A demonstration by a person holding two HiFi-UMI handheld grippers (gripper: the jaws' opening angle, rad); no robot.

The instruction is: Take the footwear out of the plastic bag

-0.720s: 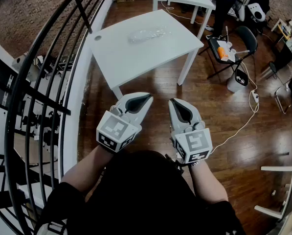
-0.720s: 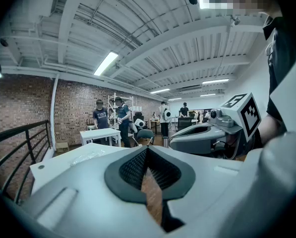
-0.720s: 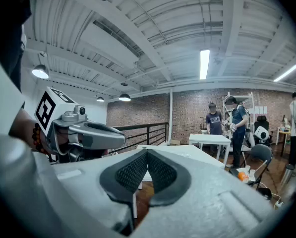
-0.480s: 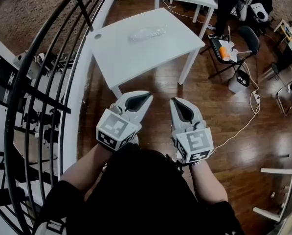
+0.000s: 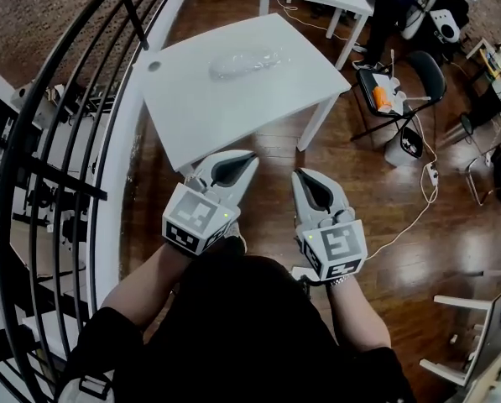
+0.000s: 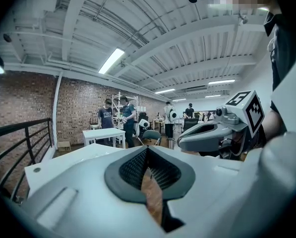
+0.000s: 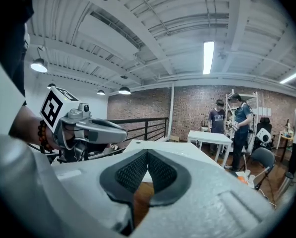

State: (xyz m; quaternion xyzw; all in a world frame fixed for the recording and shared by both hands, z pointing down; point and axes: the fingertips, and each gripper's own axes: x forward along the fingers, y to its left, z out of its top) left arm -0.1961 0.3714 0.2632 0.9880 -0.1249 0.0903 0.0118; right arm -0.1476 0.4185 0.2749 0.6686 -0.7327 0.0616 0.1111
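You are holding the left gripper (image 5: 248, 158) and right gripper (image 5: 300, 176) fully closed on nothing, side by side, while the clear plastic bag (image 5: 248, 61) is lying on the white table (image 5: 191, 112) ahead.

The white table (image 5: 233, 107) is bearing a clear, glinting plastic bag (image 5: 248, 60), both pale grey grippers, left gripper (image 5: 248, 156) and right gripper (image 5: 300, 175), are showing black-and-white square markers, and glossy brown floor (image 5: 376, 200) is gleaming.

Clear glossy plastic bag (image 5: 248, 60); matt white table (image 5: 200, 103); glossy wood floor (image 5: 376, 183)
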